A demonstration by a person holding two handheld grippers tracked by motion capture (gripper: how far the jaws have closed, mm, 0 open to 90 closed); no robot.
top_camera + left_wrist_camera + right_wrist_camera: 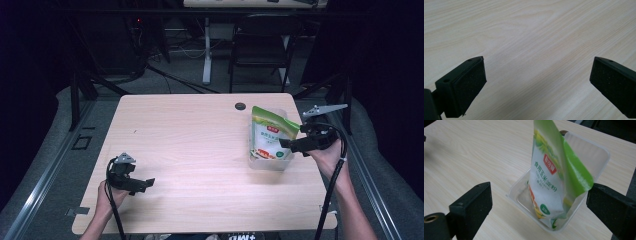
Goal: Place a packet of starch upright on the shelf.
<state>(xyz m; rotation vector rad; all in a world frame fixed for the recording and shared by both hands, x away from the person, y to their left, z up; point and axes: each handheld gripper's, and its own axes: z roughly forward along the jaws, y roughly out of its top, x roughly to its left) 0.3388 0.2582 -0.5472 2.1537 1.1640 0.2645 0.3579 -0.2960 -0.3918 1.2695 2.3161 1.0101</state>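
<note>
- A green and white pouch (270, 134) stands in a clear plastic tub (256, 161) on the right half of the pale wooden table (190, 145), toward its right edge in the high view.
- The pouch's long axis runs up and down: its sealed base sits on the floor of the tub and its green top edge points upward, rising well above the tub's rim.
- It is not quite plumb; in the right gripper view the pouch (549, 177) tilts a little, and its top corner curls over to the side, ending just beside that gripper's far pad.
- The printed front, with a red label and dark characters, faces the person's side of the table.
- The clear tub (599, 157) is a shallow rectangle with rounded corners, resting flat on the table.
- The right gripper (290, 144) is just beside the tub's right side, its jaws spread wide; the pads press on nothing, though the pouch and tub lie in the gap ahead of them.
- The left gripper (145, 184) sits near the table's front left, well apart from the pouch, its jaws also spread wide over bare wood.
</note>
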